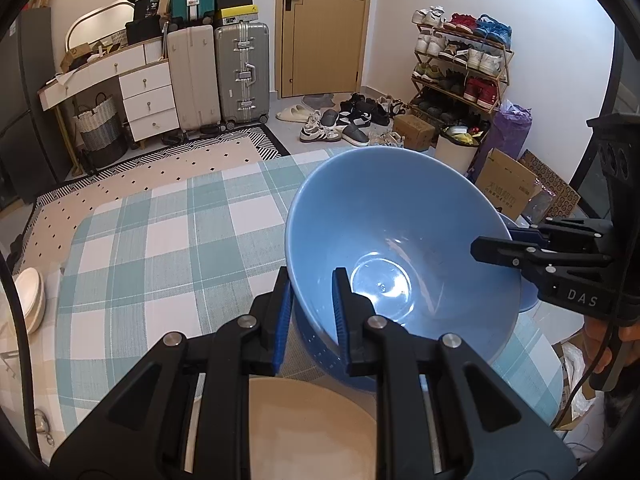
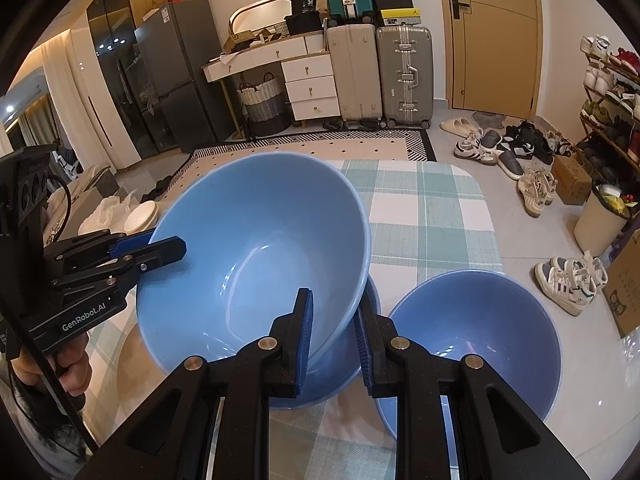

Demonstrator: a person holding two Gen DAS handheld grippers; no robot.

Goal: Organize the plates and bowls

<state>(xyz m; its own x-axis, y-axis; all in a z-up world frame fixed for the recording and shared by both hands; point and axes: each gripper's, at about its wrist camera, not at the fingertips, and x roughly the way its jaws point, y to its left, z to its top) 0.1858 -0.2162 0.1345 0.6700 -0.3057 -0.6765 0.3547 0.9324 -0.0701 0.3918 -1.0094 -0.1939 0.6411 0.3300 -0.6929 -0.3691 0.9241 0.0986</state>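
Observation:
A large blue bowl (image 1: 400,232) (image 2: 256,240) is held tilted above the checked tablecloth (image 1: 160,240) (image 2: 432,220). My left gripper (image 1: 312,284) (image 2: 172,246) is shut on its rim on one side. The right gripper (image 2: 334,312) (image 1: 492,248) is shut on the opposite rim. Right under it stands a second blue bowl (image 2: 340,380) (image 1: 320,348), mostly hidden; I cannot tell whether the two touch. A third blue bowl (image 2: 476,344) stands beside them to the right. A beige plate (image 1: 312,420) lies below my left gripper.
A stack of white plates (image 1: 32,300) (image 2: 140,216) sits off the table's left side. On the floor beyond are suitcases (image 1: 240,72), a shoe rack (image 1: 460,64), loose shoes (image 2: 568,280), a white bin (image 2: 600,220) and cardboard boxes (image 1: 504,184).

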